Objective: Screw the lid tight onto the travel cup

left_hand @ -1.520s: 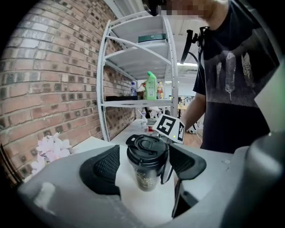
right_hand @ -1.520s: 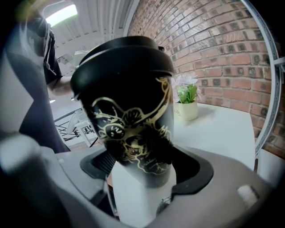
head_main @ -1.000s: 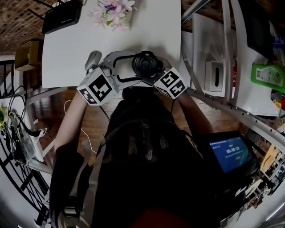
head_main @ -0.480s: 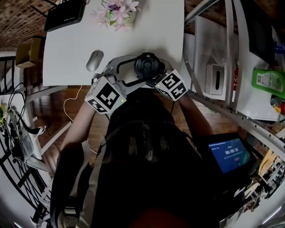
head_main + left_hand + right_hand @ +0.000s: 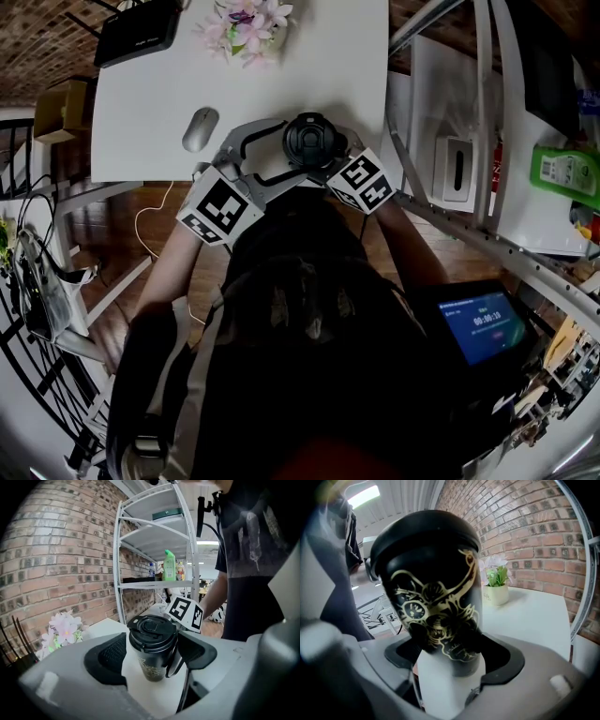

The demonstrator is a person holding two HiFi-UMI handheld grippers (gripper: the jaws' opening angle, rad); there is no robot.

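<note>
Travel cup [image 5: 312,141] upright near front edge of tabletop [image 5: 141,103], lid [image 5: 152,631] already seated on top.
Right tool [image 5: 452,656] low on cup body, pads against both sides; looks clamped, likely to steady cup.
Left tool [image 5: 150,656] open wide, cup between pads, gap at left pad; probably placed for twisting lid.
Forearms reach forward, converging on cup.
</note>
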